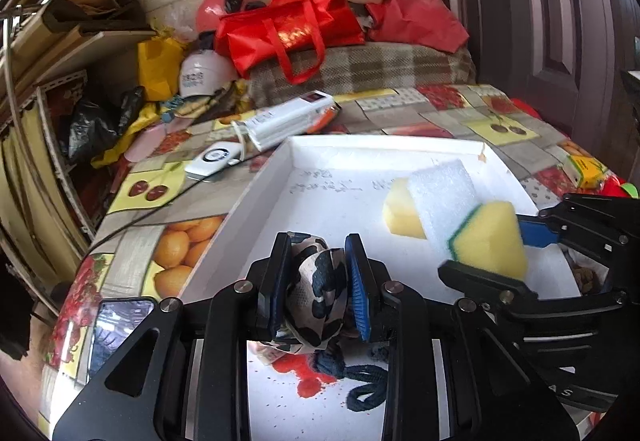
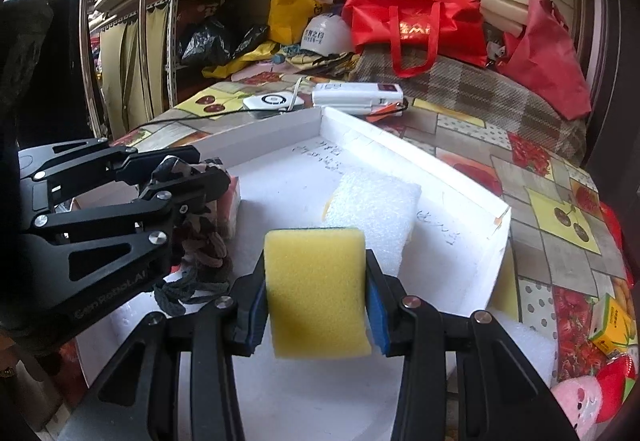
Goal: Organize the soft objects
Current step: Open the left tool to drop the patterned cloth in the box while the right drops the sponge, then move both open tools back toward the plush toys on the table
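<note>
A white foam tray (image 1: 256, 197) lies on the fruit-patterned tablecloth. My left gripper (image 1: 317, 241) is shut on a black-and-white patterned cloth bundle (image 1: 320, 293) with a dark cord hanging below it, low over the tray's near end. In the right wrist view that gripper (image 2: 208, 167) and its cloth bundle (image 2: 200, 229) show at the left. My right gripper (image 2: 316, 257) has a yellow sponge (image 2: 316, 289) with a green backing between its pads, both pads touching its sides. Just beyond it in the tray rest a white foam block (image 2: 372, 209) and a second yellow sponge (image 1: 398, 213).
A phone (image 1: 120, 325) lies left of the tray. White devices (image 1: 288, 119) with a cable sit behind it. Red bags (image 1: 288, 25) and helmets pile on a plaid blanket at the back. A yellow box (image 2: 612, 325) and pink plush (image 2: 580, 401) lie at the right. Shelves stand left.
</note>
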Demonstrator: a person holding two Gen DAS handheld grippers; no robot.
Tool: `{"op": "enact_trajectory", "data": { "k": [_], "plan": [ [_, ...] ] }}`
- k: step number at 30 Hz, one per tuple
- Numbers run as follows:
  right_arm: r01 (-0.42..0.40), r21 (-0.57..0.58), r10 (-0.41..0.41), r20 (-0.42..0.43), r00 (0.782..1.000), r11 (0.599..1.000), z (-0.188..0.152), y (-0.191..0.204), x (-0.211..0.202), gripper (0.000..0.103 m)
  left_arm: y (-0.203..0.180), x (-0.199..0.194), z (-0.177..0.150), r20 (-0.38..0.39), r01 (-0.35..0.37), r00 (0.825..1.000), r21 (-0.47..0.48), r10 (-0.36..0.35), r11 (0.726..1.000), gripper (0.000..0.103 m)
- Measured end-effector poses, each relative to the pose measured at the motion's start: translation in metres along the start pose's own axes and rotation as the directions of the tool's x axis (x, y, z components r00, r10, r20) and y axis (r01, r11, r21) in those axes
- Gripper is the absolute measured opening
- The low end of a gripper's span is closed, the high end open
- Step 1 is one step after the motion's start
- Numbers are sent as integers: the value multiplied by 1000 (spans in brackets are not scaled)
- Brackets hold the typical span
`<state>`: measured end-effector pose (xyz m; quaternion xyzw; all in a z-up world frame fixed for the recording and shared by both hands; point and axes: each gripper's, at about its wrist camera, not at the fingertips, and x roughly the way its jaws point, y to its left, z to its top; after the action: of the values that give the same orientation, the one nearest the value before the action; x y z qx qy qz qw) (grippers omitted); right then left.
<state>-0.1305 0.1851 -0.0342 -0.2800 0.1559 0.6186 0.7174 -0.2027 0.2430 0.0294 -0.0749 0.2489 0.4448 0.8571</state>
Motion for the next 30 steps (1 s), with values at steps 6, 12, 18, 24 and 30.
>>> {"op": "enact_trajectory", "data": {
  "k": [6, 12, 18, 24, 30],
  "plan": [
    [32, 13, -33, 61, 998, 999, -1, 0, -12, 93, 14, -35, -8, 193, -52, 979, -94, 70, 994, 103],
    [75, -31, -70, 146, 987, 997, -3, 11, -27, 103, 20, -36, -8, 198, -70, 976, -111, 91, 991, 103],
    [82, -18, -77, 175, 981, 996, -5, 12, -34, 103, 21, -41, -10, 214, -72, 972, -113, 95, 991, 103],
    [89, 66, -102, 233, 967, 994, -11, 0, -49, 103, 21, -43, -10, 217, -70, 972, -115, 94, 991, 103],
    [71, 152, -112, 282, 953, 986, -20, -14, -66, 103, 26, -47, -11, 226, -64, 970, -126, 91, 990, 103]
  ]
}}
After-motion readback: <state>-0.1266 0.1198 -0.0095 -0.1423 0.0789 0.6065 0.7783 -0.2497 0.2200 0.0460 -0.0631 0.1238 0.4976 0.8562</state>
